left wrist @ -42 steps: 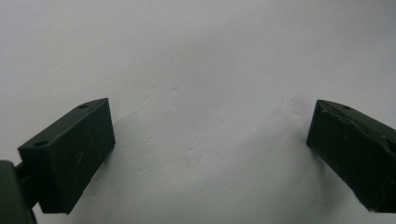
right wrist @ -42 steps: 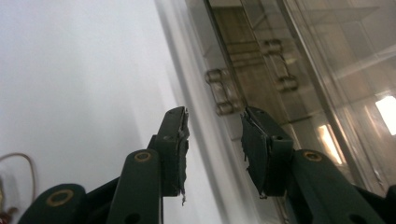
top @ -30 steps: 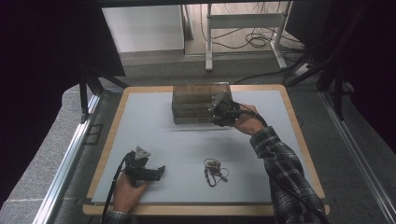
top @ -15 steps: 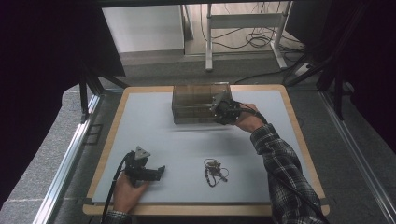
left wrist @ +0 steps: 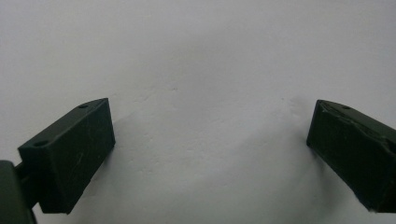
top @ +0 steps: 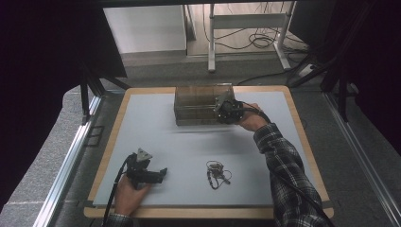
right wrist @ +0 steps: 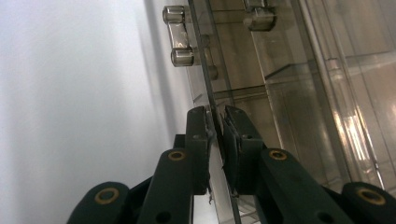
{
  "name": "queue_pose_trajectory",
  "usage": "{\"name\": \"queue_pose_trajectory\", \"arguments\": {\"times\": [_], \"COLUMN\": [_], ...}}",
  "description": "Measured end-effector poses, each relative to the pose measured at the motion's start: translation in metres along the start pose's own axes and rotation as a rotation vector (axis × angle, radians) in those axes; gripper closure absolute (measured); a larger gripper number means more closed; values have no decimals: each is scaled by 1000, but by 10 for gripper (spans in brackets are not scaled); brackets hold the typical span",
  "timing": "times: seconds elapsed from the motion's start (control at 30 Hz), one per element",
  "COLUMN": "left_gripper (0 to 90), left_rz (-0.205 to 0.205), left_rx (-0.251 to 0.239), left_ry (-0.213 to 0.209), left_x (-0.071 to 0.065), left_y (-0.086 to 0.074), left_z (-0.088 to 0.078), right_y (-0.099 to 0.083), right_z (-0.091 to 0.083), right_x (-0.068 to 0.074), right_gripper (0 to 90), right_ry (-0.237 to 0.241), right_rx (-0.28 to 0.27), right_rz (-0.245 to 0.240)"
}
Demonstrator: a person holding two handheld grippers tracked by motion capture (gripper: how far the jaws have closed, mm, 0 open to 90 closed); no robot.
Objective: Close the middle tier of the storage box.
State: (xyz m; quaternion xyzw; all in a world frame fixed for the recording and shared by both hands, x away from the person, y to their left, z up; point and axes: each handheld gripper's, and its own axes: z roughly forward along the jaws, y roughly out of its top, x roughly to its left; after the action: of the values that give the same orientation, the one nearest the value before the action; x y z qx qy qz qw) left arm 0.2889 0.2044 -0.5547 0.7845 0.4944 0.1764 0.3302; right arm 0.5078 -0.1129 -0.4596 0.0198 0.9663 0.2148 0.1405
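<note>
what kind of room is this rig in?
Probably a lab or workshop data-collection bench, not a home. A wood-edged white table stands framed by dark curtains, loose cables lie on the floor behind, and a person works a clear plastic box with a hand-held gripper.

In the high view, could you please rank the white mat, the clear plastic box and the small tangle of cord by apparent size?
Largest to smallest:
1. white mat
2. clear plastic box, whose thin panel the right gripper pinches
3. tangle of cord, clearly smallest
</note>
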Motion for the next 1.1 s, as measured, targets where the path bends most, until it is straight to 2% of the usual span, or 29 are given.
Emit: {"name": "queue_pose_trajectory", "arguments": {"times": [0.33,0.63,0.67,0.8,1.1], "left_gripper": [13,13,13,13,13], "left_rz": [0,0,0,0,0], "left_rx": [1,0,1,1,1], "left_ry": [0,0,0,0,0], "left_x": [0,0,0,0,0], "left_y": [0,0,0,0,0], "left_z": [0,0,0,0,0], "right_y": [-3,-4,-3,-2,-2], "right_z": [5,6,6,6,3], "right_x": [-8,-16,-17,-18,-15], "right_gripper": [794,833,837,847,853], "right_ry": [63,126,132,157,178], "right_rx": [9,9,5,13,8], "right_rz": [3,-21,-39,-58,-70]}}
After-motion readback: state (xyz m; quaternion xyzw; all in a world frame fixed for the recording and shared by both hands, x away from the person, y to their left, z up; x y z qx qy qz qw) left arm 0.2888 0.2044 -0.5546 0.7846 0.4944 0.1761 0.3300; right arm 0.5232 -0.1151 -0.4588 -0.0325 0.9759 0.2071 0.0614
